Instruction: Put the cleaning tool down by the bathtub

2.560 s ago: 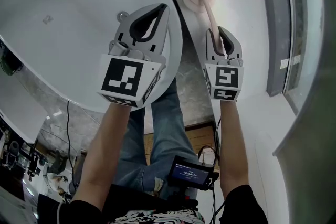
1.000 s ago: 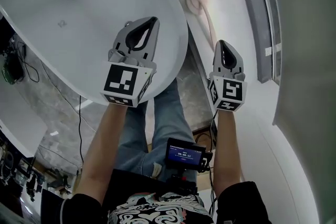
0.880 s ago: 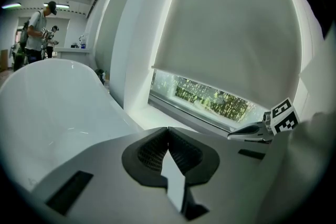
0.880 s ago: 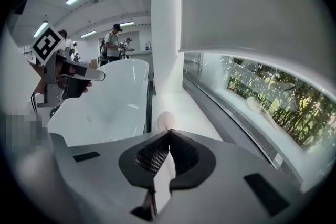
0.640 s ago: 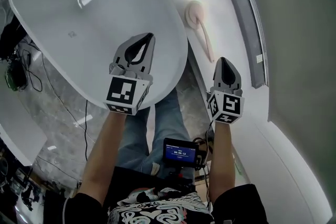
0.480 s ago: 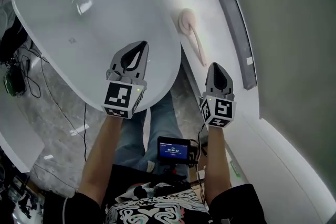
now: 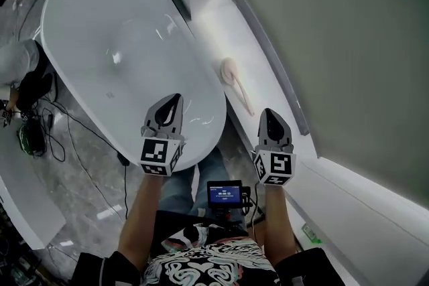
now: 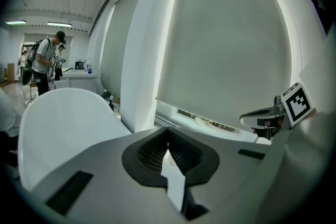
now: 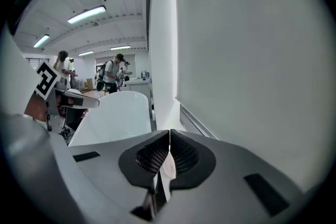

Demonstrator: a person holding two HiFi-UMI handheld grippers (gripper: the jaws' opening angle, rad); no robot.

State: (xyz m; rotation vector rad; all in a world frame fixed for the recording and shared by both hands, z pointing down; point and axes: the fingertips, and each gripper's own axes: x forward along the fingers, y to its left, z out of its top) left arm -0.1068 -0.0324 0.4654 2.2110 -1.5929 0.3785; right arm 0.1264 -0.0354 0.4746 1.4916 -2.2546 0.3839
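The cleaning tool point(image 7: 233, 79), a pale pink brush with a round head and a long handle, lies on the white ledge point(image 7: 268, 114) between the white oval bathtub point(image 7: 127, 50) and the wall. My right gripper point(image 7: 267, 112) is shut and empty, a short way back from the handle's near end and not touching it. My left gripper point(image 7: 177, 98) hovers over the tub's near rim, also shut and empty. In the left gripper view the jaws point(image 8: 168, 136) meet with nothing between them. The same holds for the right gripper point(image 9: 169, 136) in its own view.
A grey window track point(image 7: 268, 70) and a pale blind point(image 7: 348, 37) run along the right. Cables point(image 7: 40, 134) lie on the marble floor left of the tub, beside a crouching person point(image 7: 17, 70). A small screen point(image 7: 223, 193) hangs at my waist. People point(image 9: 113, 75) stand far behind the tub.
My right gripper held the tool's handle 2.6 s ago and has let go; the tool now rests on the ledge. Both grippers have drawn back from it and the view has widened.
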